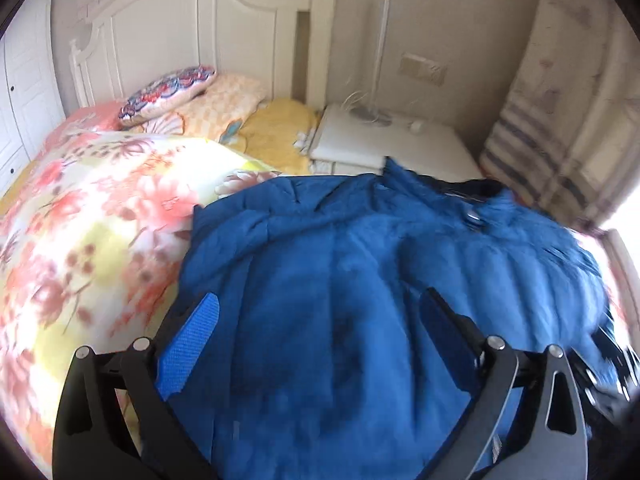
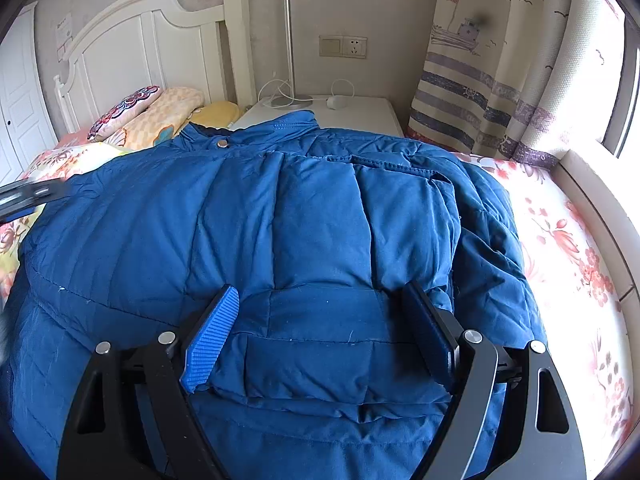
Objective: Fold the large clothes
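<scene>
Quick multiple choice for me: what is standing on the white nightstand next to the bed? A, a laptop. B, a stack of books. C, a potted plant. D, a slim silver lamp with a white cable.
D: in the right wrist view a thin silver lamp rises from a flat base on the nightstand, with a looped white cable beside it.

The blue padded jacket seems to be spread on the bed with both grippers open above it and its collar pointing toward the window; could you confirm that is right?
Not quite: the blue padded jacket does lie on the bed with the left gripper and right gripper open, but the right wrist view shows its collar pointing toward the headboard and nightstand.
</scene>
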